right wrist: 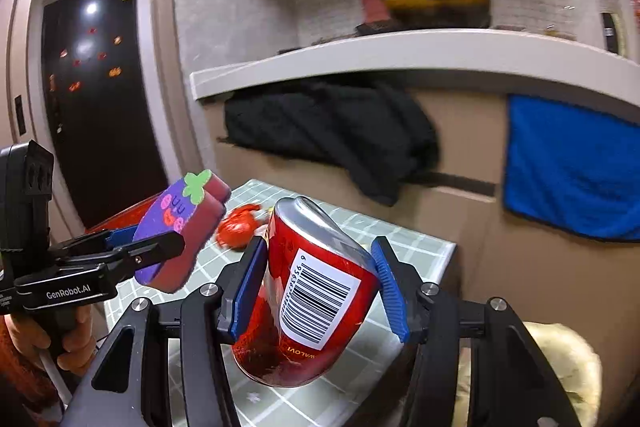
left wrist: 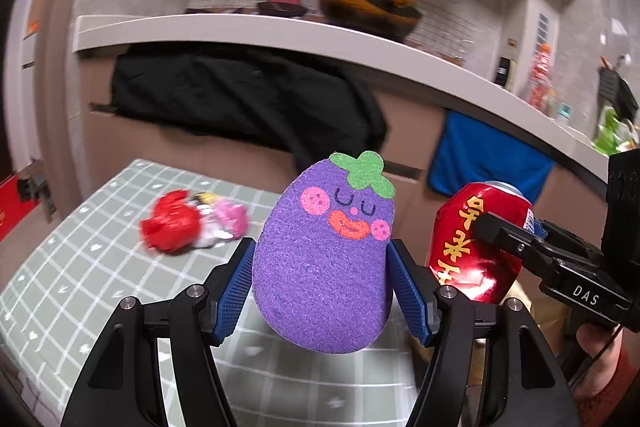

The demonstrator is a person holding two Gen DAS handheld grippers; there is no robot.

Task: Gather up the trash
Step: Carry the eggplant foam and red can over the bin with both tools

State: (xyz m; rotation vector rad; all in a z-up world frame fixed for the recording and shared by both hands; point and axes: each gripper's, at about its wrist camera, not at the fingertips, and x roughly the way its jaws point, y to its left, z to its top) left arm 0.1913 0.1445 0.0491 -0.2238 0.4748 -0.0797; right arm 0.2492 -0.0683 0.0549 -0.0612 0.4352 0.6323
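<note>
My left gripper (left wrist: 322,283) is shut on a purple eggplant-shaped sponge (left wrist: 324,259) with a smiling face and green stem, held upright above the table. The same sponge (right wrist: 176,231) shows at the left of the right wrist view, clamped by the left gripper (right wrist: 148,247). My right gripper (right wrist: 320,287) is shut on a dented red can (right wrist: 312,291) with a barcode label, tilted between the blue pads. That can (left wrist: 476,239) appears to the right of the sponge in the left wrist view. Crumpled red and pink wrappers (left wrist: 192,219) lie on the green checked tablecloth (left wrist: 80,267).
A white counter (left wrist: 280,35) runs behind the table with an orange-handled pan (left wrist: 372,7) on it. A black garment (left wrist: 240,95) and a blue towel (left wrist: 484,159) hang below the counter's edge. A yellowish cushion (right wrist: 560,367) sits at lower right. A hand (right wrist: 60,343) holds the left gripper's grip.
</note>
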